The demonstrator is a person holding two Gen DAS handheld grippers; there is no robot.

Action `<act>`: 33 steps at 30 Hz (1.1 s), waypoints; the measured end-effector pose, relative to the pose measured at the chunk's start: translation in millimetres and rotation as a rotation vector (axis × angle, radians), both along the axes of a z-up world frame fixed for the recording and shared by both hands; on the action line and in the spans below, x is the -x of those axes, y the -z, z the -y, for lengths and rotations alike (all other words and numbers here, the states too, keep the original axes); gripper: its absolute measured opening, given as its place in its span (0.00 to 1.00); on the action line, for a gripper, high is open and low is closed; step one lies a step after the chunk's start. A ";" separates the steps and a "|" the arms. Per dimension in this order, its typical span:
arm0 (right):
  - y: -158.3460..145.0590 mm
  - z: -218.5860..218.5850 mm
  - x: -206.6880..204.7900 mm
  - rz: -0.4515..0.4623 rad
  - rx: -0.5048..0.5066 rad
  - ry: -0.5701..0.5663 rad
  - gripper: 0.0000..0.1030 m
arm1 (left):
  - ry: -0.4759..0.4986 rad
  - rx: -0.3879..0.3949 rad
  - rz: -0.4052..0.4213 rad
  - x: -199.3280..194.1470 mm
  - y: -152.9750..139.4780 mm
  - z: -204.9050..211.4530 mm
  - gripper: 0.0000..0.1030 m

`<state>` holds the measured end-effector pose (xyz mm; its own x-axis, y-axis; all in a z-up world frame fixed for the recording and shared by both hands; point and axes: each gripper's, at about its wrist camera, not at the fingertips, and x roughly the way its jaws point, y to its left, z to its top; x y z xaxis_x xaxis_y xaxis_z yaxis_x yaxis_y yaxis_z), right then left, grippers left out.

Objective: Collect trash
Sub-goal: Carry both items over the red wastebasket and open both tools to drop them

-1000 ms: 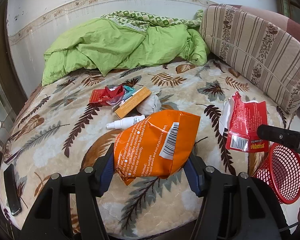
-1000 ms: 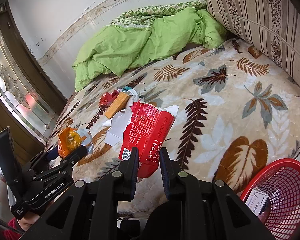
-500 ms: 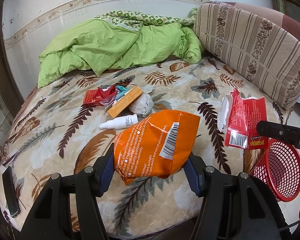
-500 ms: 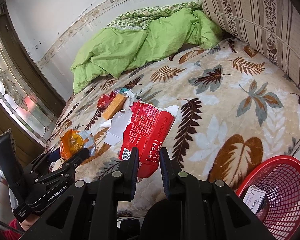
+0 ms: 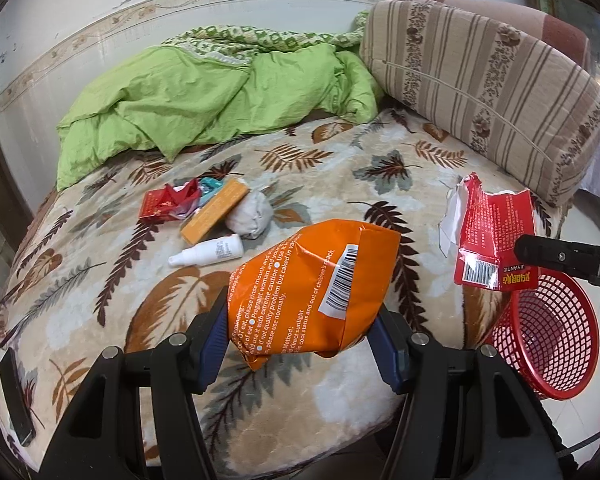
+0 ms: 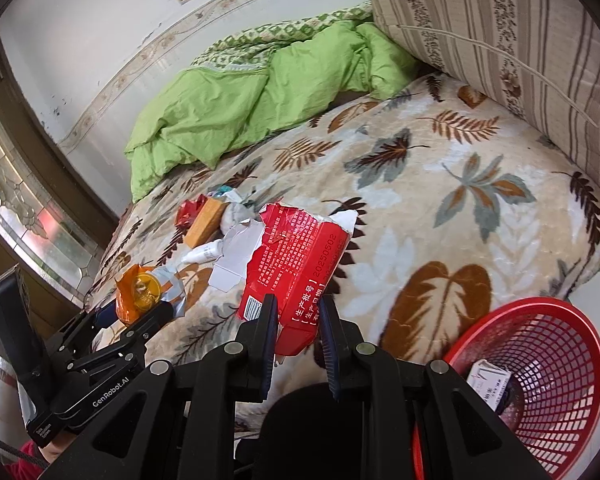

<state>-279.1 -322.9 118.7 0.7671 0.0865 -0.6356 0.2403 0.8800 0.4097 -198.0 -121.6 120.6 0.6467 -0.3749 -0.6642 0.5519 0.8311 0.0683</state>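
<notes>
Left gripper (image 5: 302,344) clamped on orange snack bag (image 5: 312,288), jaws approx half apart. Right gripper (image 6: 300,332) pinched tight on torn red packet (image 6: 296,264), above bed edge. Red basket (image 6: 560,380) just beside bed, w/ small box inside. More litter on leaf-print blanket (image 5: 340,176); green duvet (image 5: 220,96) behind.

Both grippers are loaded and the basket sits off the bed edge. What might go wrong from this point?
1. The right gripper pinches only the bottom corner of the torn red packet; its loose white flap could snag or tear off on the way to the red basket.
2. The left gripper holds the puffy orange bag by its sides; it may slip.
3. Both loads head for one basket opening, so the grippers could collide.
</notes>
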 end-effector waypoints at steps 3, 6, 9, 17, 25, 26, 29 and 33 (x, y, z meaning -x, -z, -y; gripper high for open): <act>0.4 8.5 8.6 -0.003 -0.004 0.027 0.21 | 0.024 -0.002 -0.001 3.5 0.4 8.7 0.59; 0.3 19.6 19.8 -0.006 -0.008 0.064 0.21 | 0.052 -0.003 -0.007 6.0 1.2 18.4 0.59; 0.7 32.8 32.5 -0.012 -0.009 0.105 0.21 | 0.083 -0.003 -0.017 9.3 1.8 30.3 0.59; 4.8 72.1 77.5 -0.057 0.005 0.237 0.21 | 0.232 -0.002 -0.059 29.2 2.7 76.5 0.59; 19.3 111.5 133.4 -0.121 0.005 0.384 0.21 | 0.422 -0.020 -0.126 66.0 8.2 135.5 0.59; 20.7 115.1 138.0 -0.128 0.005 0.395 0.21 | 0.446 -0.021 -0.136 71.6 9.2 142.6 0.59; 25.6 122.6 152.7 -0.155 0.006 0.419 0.21 | 0.518 -0.025 -0.165 88.0 13.7 163.9 0.59; 33.0 125.8 163.1 -0.195 0.013 0.421 0.22 | 0.585 -0.038 -0.199 104.8 23.1 185.7 0.71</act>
